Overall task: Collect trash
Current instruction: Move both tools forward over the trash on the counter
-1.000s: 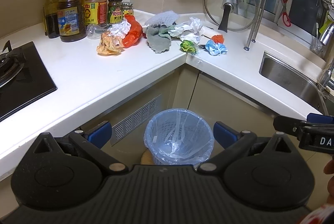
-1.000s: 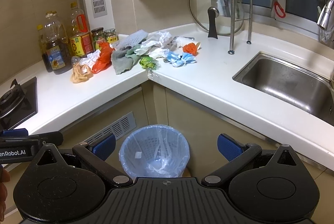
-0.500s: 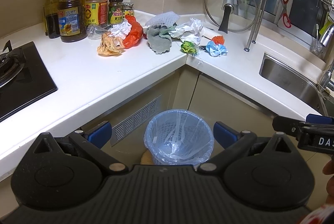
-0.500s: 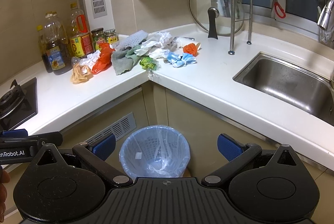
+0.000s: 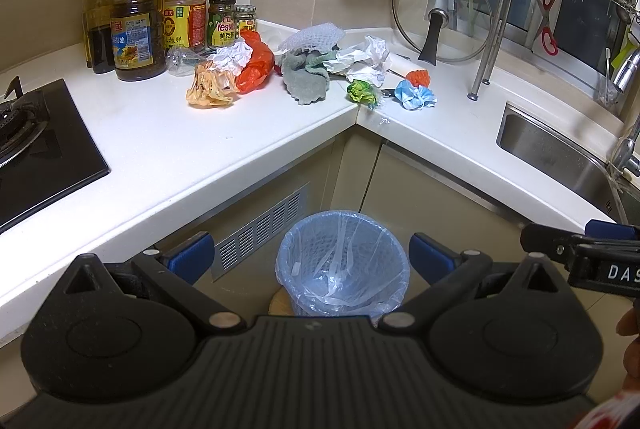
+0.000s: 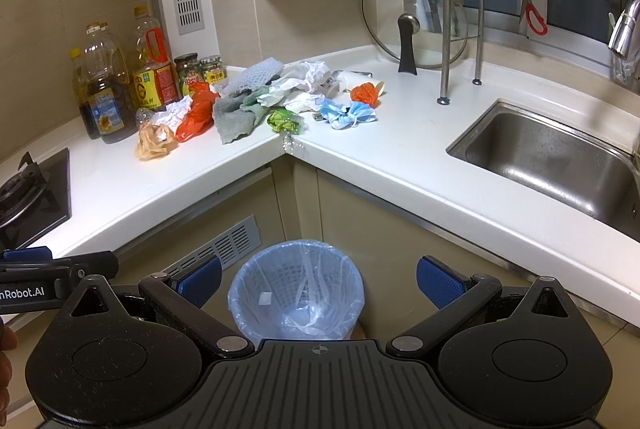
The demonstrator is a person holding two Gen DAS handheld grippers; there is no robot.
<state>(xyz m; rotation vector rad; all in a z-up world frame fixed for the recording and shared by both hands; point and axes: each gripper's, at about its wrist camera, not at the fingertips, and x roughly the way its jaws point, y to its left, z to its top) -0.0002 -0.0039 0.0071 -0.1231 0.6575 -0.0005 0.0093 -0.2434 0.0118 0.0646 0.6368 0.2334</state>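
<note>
Left gripper (image 5: 310, 255) & right gripper (image 6: 318, 279) both spread apart, empty, over lined bin (image 5: 342, 263); trash pile (image 5: 304, 65) on counter ahead.

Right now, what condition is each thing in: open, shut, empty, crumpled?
Left gripper: open, holding nothing.
Right gripper: open, holding nothing.
Trash bin: lined with a bag, nearly empty.
Blue mask: crumpled on the counter.
Orange bag: crumpled, lying flat.
Sink: empty.
Glass lid: standing upright.

Both wrist views side by side, high above the bin (image 5: 342, 261) (image 6: 296, 289), facing the corner bench (image 5: 168, 149) (image 6: 360, 157).
</note>
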